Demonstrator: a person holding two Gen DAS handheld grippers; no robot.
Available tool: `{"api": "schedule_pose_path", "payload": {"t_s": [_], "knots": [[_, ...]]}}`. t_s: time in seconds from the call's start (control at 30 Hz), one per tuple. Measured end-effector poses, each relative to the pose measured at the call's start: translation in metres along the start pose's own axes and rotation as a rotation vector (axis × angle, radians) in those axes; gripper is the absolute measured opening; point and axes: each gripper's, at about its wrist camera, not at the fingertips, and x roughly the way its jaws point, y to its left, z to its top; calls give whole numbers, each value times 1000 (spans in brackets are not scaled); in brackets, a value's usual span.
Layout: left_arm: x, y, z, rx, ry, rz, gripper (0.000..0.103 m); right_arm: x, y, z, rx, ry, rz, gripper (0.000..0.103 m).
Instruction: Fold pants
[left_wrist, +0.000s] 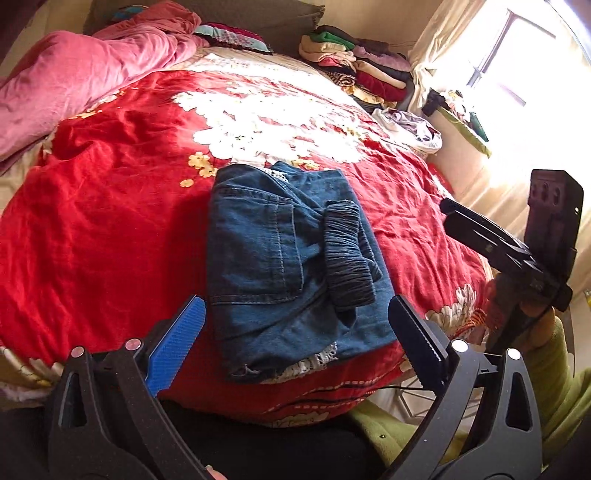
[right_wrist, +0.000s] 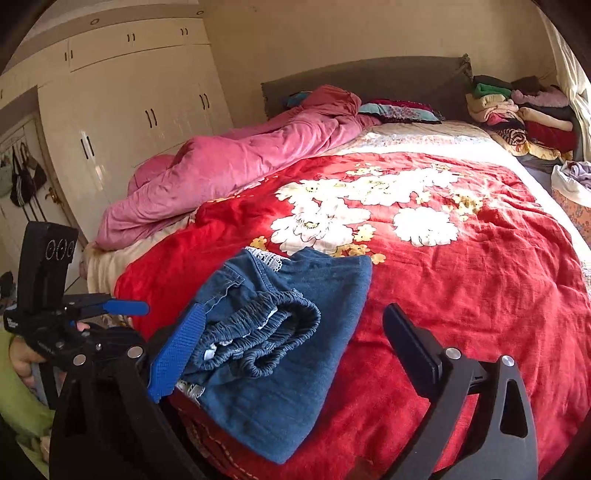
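Blue denim pants (left_wrist: 280, 258) lie folded into a compact bundle near the front edge of the bed, elastic waistband (left_wrist: 347, 254) on top, white lace trim at the edges. They also show in the right wrist view (right_wrist: 280, 332). My left gripper (left_wrist: 295, 332) is open and empty, its fingers either side of the bundle's near edge, just above it. My right gripper (right_wrist: 291, 350) is open and empty, its blue left finger (right_wrist: 177, 354) close beside the waistband (right_wrist: 258, 336). The right gripper also shows at the right of the left wrist view (left_wrist: 491, 236).
The bed has a red floral cover (left_wrist: 110, 229) with a pink quilt (left_wrist: 74, 81) heaped at the far left. Stacked folded clothes (left_wrist: 362, 66) sit at the head right. A white bag (left_wrist: 413, 129) lies by the right edge. Wardrobes (right_wrist: 122, 110) stand left of the bed.
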Motion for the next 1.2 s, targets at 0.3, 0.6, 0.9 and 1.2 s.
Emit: {"api": "schedule_pose_path", "payload": {"t_s": [0.3,0.6,0.9,1.2], "knots": [[-2,40,27,-42,-34,111,93,-12,34,-24,-132,51,78,97],[26,35,64,-30,15,-28,47,4,104,-51,-379,148,211,73],[94,46,67,-10,154,19,47,45,159,-61,-679,188,217,40],[94,54,66,-10,156,33,60,97,174,-55,-782,301,148,23]]}}
